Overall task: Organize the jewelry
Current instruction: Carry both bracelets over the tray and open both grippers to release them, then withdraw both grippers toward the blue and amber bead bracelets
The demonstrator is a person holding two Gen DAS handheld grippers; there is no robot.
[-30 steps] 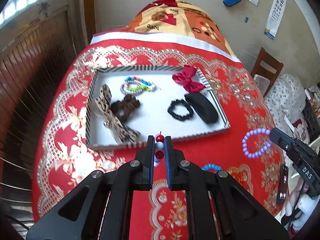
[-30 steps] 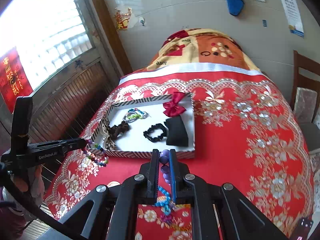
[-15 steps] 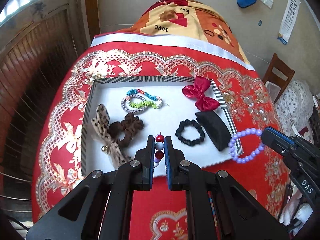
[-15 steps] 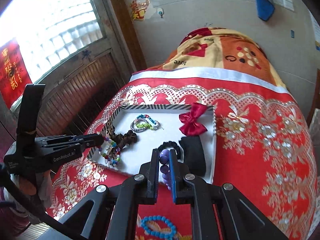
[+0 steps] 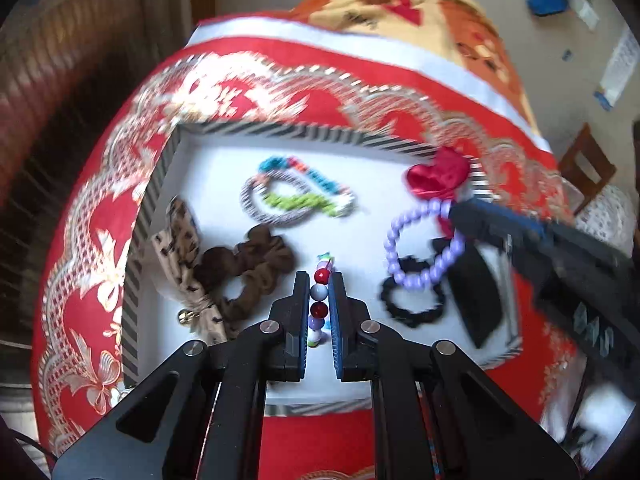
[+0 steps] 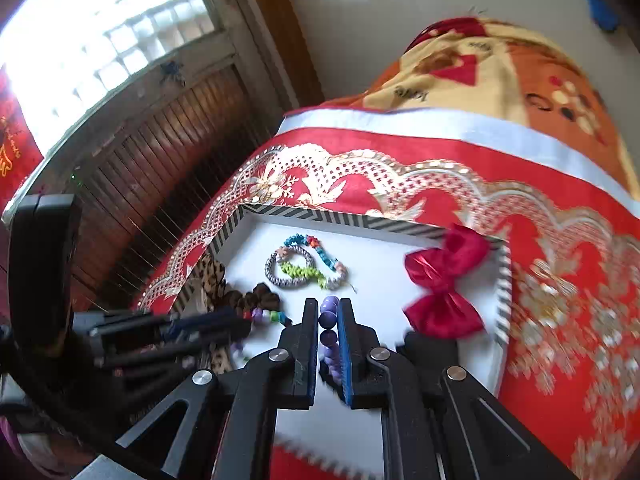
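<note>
My left gripper [image 5: 320,280] is shut on a multicoloured bead bracelet [image 5: 319,294] and holds it over the middle of the white striped-rim tray [image 5: 316,134]. My right gripper [image 6: 329,308] is shut on a purple bead bracelet [image 6: 329,318], which hangs over the tray's right half in the left wrist view [image 5: 420,248]. The tray [image 6: 502,280] holds a red bow [image 6: 442,280], a black scrunchie [image 5: 412,306], a black clip [image 5: 476,300], a brown scrunchie [image 5: 248,266], a leopard bow [image 5: 180,252] and woven bracelets [image 5: 296,196].
The tray lies on a red and gold patterned cloth [image 5: 100,240]. A folded orange blanket [image 6: 500,68] lies beyond it. A wooden wall and window [image 6: 100,60] stand to the left, a chair [image 5: 588,168] to the right.
Both grippers have moved forward with their bracelets, from above the cloth in front of the tray to over the tray itself. Both stay shut.
</note>
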